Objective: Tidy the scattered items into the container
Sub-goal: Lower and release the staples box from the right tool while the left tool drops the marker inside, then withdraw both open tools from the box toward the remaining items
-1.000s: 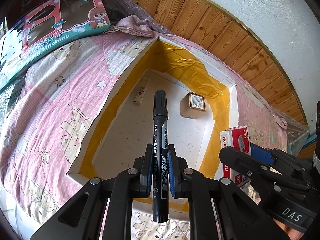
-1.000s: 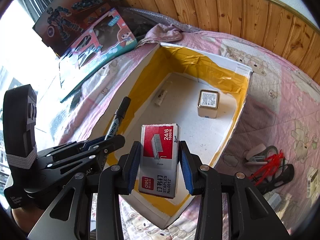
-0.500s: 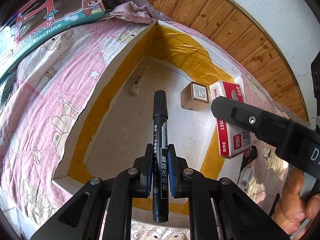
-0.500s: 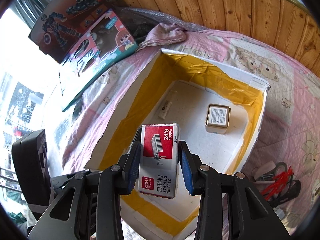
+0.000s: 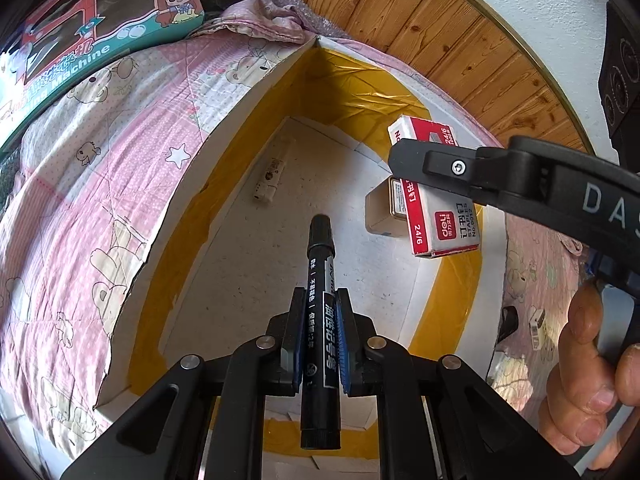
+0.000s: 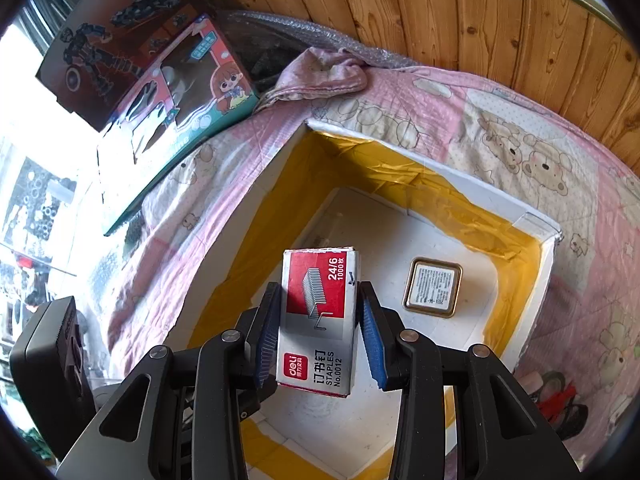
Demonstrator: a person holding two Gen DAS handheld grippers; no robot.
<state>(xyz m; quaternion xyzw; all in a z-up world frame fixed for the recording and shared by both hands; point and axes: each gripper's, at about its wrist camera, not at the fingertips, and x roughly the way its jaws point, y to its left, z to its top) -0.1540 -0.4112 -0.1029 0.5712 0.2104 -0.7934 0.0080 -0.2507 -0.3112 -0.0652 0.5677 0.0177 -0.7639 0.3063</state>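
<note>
My left gripper (image 5: 319, 312) is shut on a black marker (image 5: 320, 248) that points forward over the floor of the white container (image 5: 224, 136), whose walls are lined with yellow tape. My right gripper (image 6: 320, 292) is shut on a red and white staple box (image 6: 316, 340) and holds it in the air above the container (image 6: 460, 176). In the left wrist view the staple box (image 5: 440, 220) hangs over the right half of the container. A small gold-rimmed tin (image 6: 432, 288) and a small white item (image 5: 268, 184) lie on the container's floor.
The container sits on a pink bear-print quilt (image 5: 80, 200). Toy boxes (image 6: 180, 92) lean at the back left, with wood panelling (image 6: 480, 20) behind. Scissors and red-handled items (image 6: 560, 400) lie on the quilt right of the container. A person's hand (image 5: 588, 380) holds the right gripper.
My right gripper has carried the staple box from beside the container to above its inside. My left gripper with the marker has moved forward and lower over the container.
</note>
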